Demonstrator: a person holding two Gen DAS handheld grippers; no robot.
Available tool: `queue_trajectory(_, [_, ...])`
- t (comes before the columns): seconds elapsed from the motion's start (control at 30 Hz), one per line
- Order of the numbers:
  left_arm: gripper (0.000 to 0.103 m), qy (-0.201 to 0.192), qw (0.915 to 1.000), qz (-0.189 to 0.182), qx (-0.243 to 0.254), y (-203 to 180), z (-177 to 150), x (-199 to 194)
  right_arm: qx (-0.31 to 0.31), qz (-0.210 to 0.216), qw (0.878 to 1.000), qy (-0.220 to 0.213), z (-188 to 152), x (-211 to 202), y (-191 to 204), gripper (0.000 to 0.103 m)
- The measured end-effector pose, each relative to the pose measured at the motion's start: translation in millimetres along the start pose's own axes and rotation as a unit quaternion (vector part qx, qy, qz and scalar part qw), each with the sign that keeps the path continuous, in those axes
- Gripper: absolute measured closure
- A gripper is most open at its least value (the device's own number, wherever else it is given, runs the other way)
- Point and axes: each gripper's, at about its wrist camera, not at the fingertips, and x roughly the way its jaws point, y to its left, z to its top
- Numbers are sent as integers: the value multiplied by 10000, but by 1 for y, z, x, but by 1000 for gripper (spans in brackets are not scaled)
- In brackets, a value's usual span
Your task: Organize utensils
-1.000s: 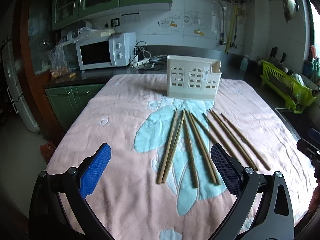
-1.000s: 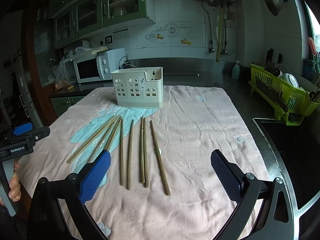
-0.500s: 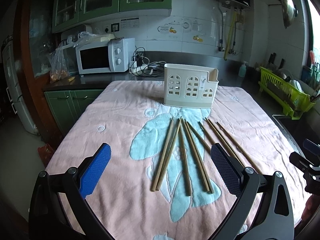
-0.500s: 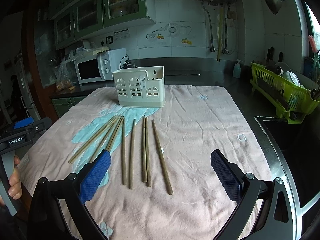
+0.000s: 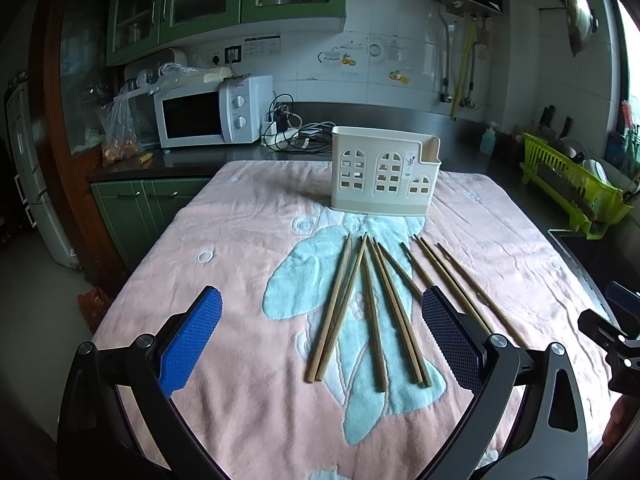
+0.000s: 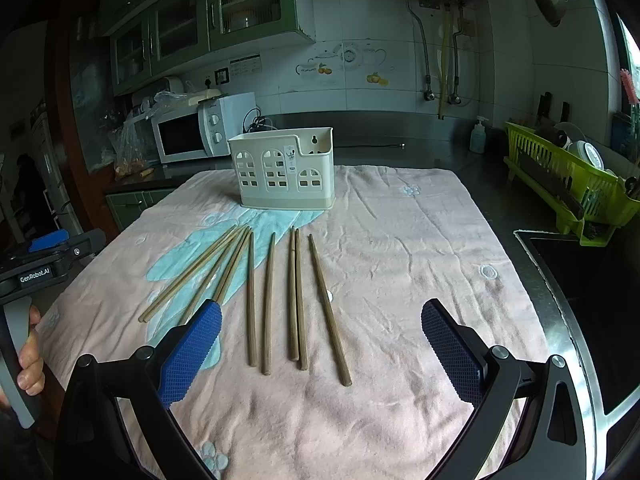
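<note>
Several wooden chopsticks (image 5: 372, 312) lie fanned out on a pink towel (image 5: 240, 248), in front of a cream plastic utensil holder (image 5: 384, 176) that stands upright at the far side. My left gripper (image 5: 320, 344) is open and empty, held above the near ends of the chopsticks. My right gripper (image 6: 320, 348) is open and empty, also above the near ends of the chopsticks (image 6: 296, 300). The holder (image 6: 284, 172) stands beyond them in the right wrist view. The left gripper's body shows at the left edge of the right wrist view (image 6: 36, 268).
A white microwave (image 5: 212, 116) and cables sit on the dark counter behind the towel. A green dish rack (image 6: 568, 184) stands at the right, with a sink (image 6: 580, 280) beside the towel's right edge. Green cabinets (image 5: 136, 204) are at the left.
My left gripper has pulled back and tilted up, so the chopsticks and holder sit lower and farther in its view. My right gripper has barely moved.
</note>
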Motion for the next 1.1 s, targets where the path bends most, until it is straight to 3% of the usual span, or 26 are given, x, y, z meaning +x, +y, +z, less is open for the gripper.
queue_trajectory(0.73, [11,117,9999,-16,39,3,0,11,25,-5,10000,75,-1,7,-2,7])
queue_trajectory(1.1, [29,401,9991,-61,127,15,-7,33,27,-75,9994,331,-9,28,-13,8])
